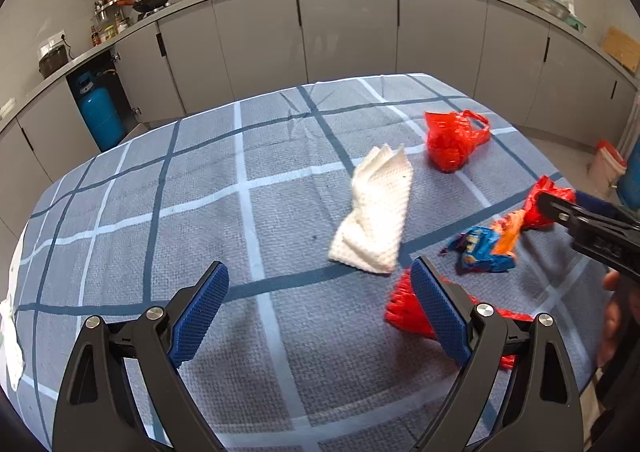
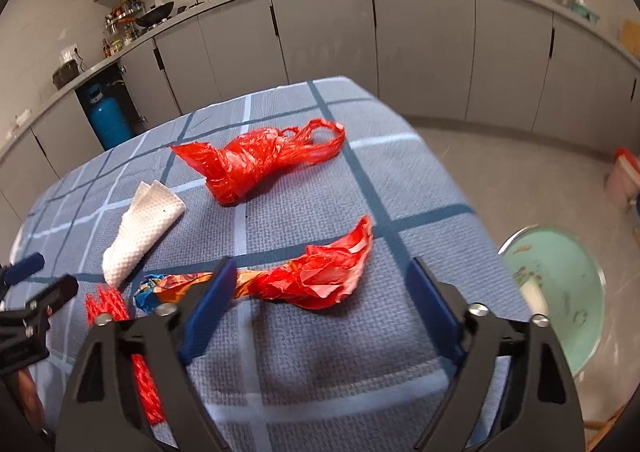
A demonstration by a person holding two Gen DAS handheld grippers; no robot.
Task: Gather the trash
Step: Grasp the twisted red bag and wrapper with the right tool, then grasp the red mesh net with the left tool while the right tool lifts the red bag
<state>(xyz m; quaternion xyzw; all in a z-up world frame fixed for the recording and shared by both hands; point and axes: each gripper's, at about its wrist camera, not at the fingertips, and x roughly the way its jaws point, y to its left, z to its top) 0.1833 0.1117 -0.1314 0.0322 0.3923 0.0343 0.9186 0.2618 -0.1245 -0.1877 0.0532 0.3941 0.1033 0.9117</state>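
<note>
Left claw (image 1: 320, 308): gaping wide, gripping nothing, hovering over checked-cloth desk (image 1: 200, 211)
Right claw (image 2: 320, 304): gaping wide, empty, straddling crumpled red-orange snack wrapper (image 2: 320, 276)

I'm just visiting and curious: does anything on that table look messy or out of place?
Yes. Litter lies loose on the checked tablecloth: a crumpled red plastic bag, a rumpled white paper towel, a twisted snack wrapper and red mesh netting.

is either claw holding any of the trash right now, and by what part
Nothing is held. The left claw and the right claw are both open above the tablecloth; the crumpled wrapper lies between the right claw's fingers, ungripped.
</note>
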